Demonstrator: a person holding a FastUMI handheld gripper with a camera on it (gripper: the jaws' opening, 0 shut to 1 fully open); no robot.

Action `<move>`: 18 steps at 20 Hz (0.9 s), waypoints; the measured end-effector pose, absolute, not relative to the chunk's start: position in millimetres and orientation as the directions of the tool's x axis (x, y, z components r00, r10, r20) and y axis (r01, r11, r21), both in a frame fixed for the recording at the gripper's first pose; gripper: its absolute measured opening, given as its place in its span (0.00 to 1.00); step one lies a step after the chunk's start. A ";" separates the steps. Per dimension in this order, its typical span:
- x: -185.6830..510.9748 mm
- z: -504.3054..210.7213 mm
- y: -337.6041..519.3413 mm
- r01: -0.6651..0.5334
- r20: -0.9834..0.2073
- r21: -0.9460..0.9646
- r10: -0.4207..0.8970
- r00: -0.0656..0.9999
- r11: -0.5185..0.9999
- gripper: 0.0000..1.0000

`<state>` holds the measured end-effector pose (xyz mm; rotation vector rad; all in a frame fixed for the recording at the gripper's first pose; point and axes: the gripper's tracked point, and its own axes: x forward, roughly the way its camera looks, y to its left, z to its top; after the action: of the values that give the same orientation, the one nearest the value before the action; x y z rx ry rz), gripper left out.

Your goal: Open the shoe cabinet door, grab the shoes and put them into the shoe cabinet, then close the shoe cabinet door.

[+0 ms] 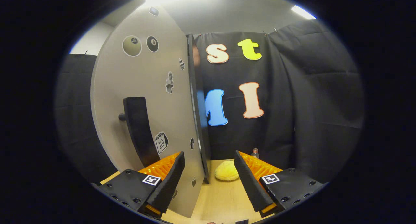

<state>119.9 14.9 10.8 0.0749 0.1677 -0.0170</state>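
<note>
The shoe cabinet door, a pale panel with stickers, stands swung out toward me, and its dark free edge runs down between my fingers. Its black handle sits on the face to the left, just above my left finger. My gripper is open with the fingers wide apart; the left one is in front of the door's face and the right one is clear of the door. A fluffy yellow shoe lies on the wooden table, just beyond the fingers and right of the door edge.
A small bottle stands at the back of the table behind my right finger. Black cloth walls close the booth behind and on both sides.
</note>
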 end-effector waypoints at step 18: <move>189.3 15.2 218.4 -0.104 -0.097 -0.044 0.100 0.990 0.994 0.98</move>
<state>189.3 218.4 15.2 -0.0487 0.0945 0.1025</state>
